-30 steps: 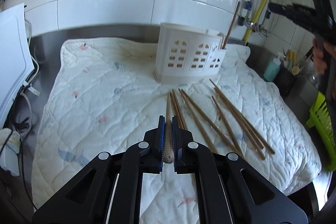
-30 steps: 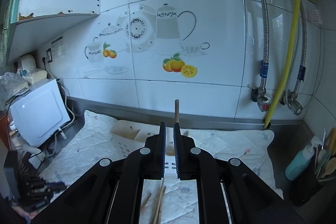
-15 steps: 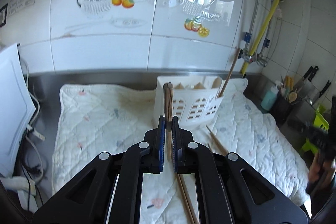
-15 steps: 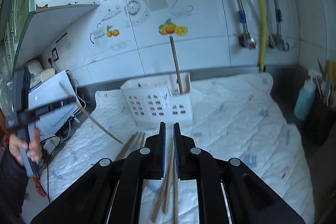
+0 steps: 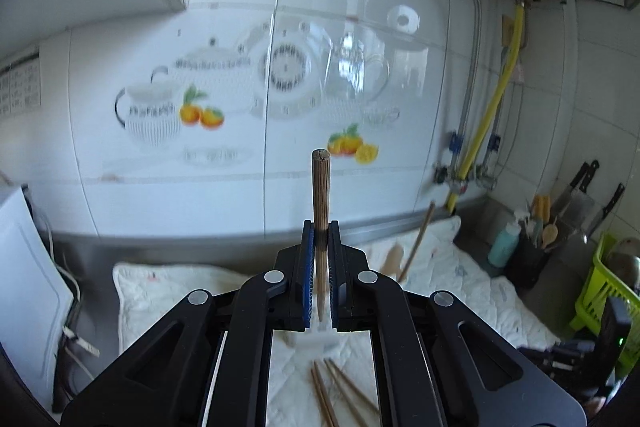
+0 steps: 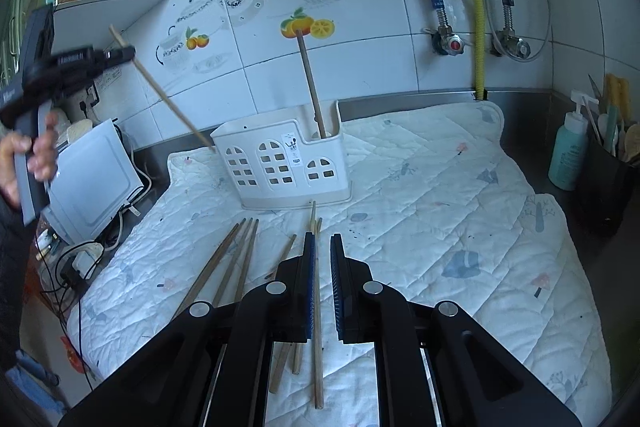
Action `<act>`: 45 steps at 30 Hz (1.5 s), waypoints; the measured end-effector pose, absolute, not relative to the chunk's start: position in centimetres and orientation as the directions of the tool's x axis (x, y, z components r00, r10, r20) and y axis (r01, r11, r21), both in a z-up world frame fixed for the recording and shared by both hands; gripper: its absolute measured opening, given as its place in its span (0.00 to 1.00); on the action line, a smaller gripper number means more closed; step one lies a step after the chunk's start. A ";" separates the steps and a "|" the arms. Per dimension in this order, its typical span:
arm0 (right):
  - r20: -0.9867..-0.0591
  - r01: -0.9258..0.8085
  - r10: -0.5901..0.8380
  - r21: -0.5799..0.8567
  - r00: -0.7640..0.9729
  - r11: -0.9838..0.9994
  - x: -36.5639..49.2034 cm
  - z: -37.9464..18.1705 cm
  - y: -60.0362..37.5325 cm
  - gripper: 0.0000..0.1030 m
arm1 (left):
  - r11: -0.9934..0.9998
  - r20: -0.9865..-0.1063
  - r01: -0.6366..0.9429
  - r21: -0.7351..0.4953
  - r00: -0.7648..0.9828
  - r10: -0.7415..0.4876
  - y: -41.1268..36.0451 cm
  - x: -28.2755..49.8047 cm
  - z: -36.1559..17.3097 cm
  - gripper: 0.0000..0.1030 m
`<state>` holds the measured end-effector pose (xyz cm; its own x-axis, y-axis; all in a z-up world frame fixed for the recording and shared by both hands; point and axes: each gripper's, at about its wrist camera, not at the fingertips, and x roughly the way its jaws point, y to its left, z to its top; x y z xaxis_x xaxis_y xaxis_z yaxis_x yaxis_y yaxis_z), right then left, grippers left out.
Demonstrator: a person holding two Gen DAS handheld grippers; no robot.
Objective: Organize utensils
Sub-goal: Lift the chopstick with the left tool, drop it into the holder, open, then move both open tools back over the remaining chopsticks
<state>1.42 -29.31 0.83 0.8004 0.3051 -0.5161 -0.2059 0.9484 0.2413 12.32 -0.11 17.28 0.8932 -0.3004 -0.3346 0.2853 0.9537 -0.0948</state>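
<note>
While left gripper (image 5: 320, 227) clamps chopstick (image 5: 320, 187), raised

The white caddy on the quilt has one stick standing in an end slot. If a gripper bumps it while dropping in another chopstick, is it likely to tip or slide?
The caddy looks like thin perforated plastic, so probably light. It is wide with a flared base, so sliding seems likelier than tipping. The quilt may add some grip. The leaning stick should add little tipping load.

Eight chopsticks (image 6: 240, 259) seen: six flat near the mat's (image 6: 440, 207) near edge, one upright in the holder (image 6: 280, 163), one held aloft. One holder. One mat. One bottle (image 6: 568, 155). Two knives (image 5: 580, 183).
</note>
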 end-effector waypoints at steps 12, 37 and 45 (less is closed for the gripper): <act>-0.548 -0.170 0.298 0.273 0.781 0.947 1.8 -1.1 -30.3 0.08 | 0.968 -0.387 0.235 -0.093 0.887 -0.253 -2.2 19.5 16.6 0.05; -0.650 -0.178 0.290 0.234 0.703 0.956 -1.0 -5.7 -27.8 0.45 | 0.969 -0.454 0.240 -0.056 0.859 -0.239 -0.7 10.2 9.0 0.56; -0.679 -0.178 0.280 0.218 0.679 0.960 -1.3 -7.4 -27.1 0.43 | 0.968 -0.532 0.218 -0.122 0.809 -0.249 1.1 5.6 2.6 0.56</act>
